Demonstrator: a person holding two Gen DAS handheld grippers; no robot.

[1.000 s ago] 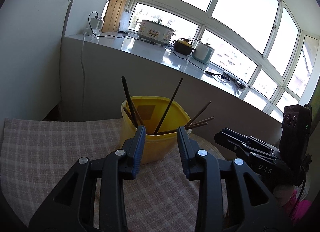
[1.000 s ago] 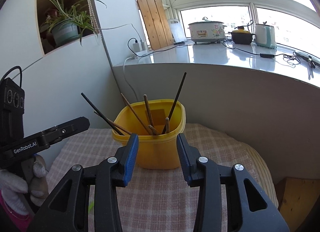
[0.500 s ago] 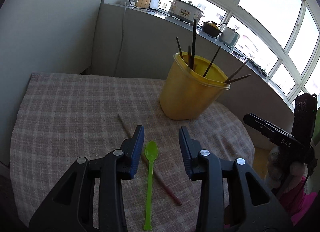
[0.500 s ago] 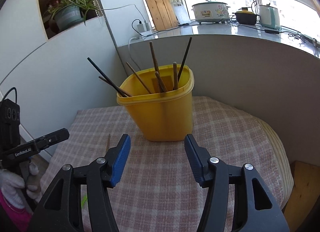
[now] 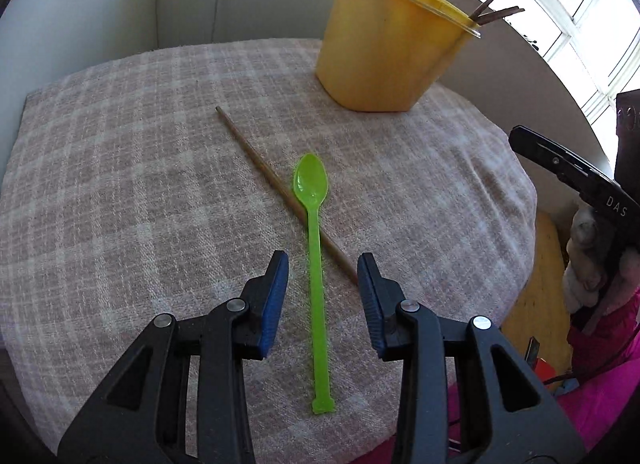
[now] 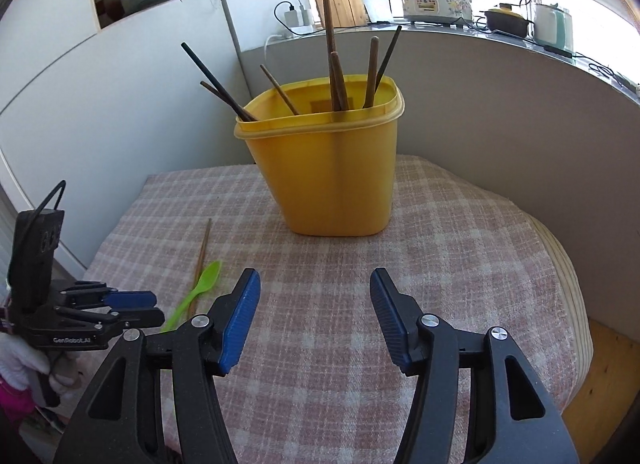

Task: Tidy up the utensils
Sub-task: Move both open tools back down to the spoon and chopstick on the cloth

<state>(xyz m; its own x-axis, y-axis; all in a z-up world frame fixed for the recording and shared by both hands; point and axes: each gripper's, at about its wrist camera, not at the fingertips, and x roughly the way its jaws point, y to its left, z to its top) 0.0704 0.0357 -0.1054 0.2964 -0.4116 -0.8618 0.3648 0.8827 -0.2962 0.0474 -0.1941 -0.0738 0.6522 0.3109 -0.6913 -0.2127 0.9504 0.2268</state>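
A bright green plastic spoon [image 5: 316, 248] lies flat on the checked cloth, bowl toward the yellow tub [image 6: 326, 168], its handle crossing over a single brown chopstick [image 5: 280, 188] lying aslant. The tub stands upright holding what look like seven or eight dark chopsticks [image 6: 335, 76].

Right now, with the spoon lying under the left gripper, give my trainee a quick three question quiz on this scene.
1. True or false: the left hand-held gripper is shut on the green spoon.
2. Multiple choice: the brown chopstick on the cloth lies A) inside the yellow container, B) crossing under the spoon's handle, C) held by the right hand-held gripper.
3. Fill in: the right gripper's jaws are ____ and hold nothing.

Key: 1 false, its jaws are open on either side of the handle; 2 B; 3 open.
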